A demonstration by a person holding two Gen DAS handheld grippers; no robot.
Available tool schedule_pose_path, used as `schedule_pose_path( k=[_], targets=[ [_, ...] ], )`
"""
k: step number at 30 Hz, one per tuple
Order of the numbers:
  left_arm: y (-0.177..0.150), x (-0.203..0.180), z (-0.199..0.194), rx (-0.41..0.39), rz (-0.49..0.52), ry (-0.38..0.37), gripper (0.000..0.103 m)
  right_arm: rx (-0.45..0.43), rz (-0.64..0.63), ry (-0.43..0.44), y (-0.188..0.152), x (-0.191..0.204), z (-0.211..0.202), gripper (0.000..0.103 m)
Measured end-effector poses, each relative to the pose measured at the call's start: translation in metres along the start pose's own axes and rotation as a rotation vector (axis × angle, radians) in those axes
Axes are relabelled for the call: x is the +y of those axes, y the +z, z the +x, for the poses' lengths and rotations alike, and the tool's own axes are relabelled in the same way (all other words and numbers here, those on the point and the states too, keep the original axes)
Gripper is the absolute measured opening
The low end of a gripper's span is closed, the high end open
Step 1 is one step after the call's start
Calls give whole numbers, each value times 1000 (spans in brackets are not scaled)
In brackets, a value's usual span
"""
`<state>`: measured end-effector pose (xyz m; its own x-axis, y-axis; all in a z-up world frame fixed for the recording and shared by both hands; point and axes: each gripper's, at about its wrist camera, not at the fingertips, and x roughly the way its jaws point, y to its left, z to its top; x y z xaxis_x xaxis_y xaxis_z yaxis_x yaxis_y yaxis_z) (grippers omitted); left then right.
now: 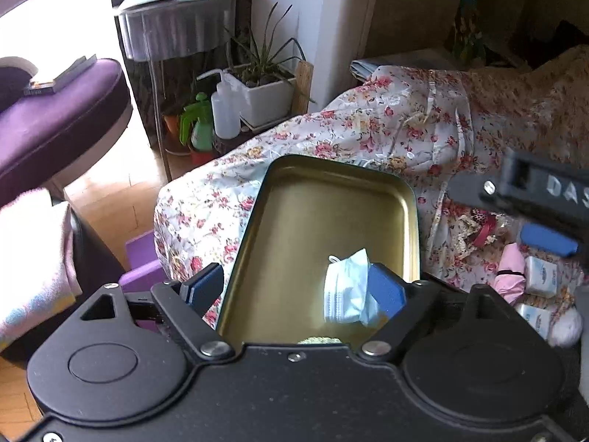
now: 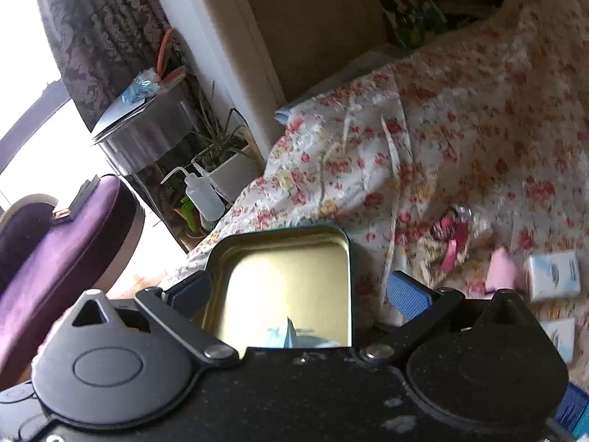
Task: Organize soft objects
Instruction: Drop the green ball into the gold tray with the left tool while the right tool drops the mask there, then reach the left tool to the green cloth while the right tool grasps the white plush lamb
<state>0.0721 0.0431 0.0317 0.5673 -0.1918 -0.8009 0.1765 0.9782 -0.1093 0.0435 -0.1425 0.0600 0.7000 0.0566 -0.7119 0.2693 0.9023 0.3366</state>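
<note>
A gold metal tin (image 1: 316,217) lies open on the floral cloth (image 1: 386,125). A folded blue face mask (image 1: 348,287) lies inside it, touching the right finger of my left gripper (image 1: 294,287), which is open with the tin between its fingers. In the right wrist view my right gripper (image 2: 298,291) is open over the tin (image 2: 279,280), and a corner of the mask (image 2: 285,335) shows at its near end. Tissue packs (image 1: 541,276) (image 2: 554,274), a pink soft item (image 1: 510,269) and a lace ribbon bundle (image 1: 475,232) (image 2: 452,235) lie to the right.
The other gripper's arm (image 1: 533,191) reaches in from the right above the cloth. Left of the bed are a purple seat (image 1: 55,118), a clear side table (image 1: 176,18), a potted plant (image 1: 261,88), a squeeze bottle (image 1: 224,110) and a green sprayer (image 1: 200,129).
</note>
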Motion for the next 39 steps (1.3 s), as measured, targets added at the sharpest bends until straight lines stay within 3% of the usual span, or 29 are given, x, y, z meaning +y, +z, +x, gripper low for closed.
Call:
schedule_pose_path(
  k=[7,13,18,28,33,36,39],
  targets=[
    [-2,-6,-1,15,30,-29,82,115,81,2,-11,-27,0,103],
    [1,-5,-2,33,-29,-40,81,139,73,-31,-19,-39,-4,103],
    [-2,-15,-6,3,27,-34,81,182,122,-53,-19,-56,-8,103],
    [-3,-28,-17,-50,61,-78,84,68,189,-139,-33,-99,-46,103],
    [-7,-43,-11,14,106,-119,83,36,225,-161,-43,-134,-65,103],
    [-10,-50,-6,44,110,-141,83,-36,222,-245,-52,-152,-80,103],
    [-12,-61,-4,81,117,-173,83,-47,247,-298,-61,-174,-91,103]
  ],
)
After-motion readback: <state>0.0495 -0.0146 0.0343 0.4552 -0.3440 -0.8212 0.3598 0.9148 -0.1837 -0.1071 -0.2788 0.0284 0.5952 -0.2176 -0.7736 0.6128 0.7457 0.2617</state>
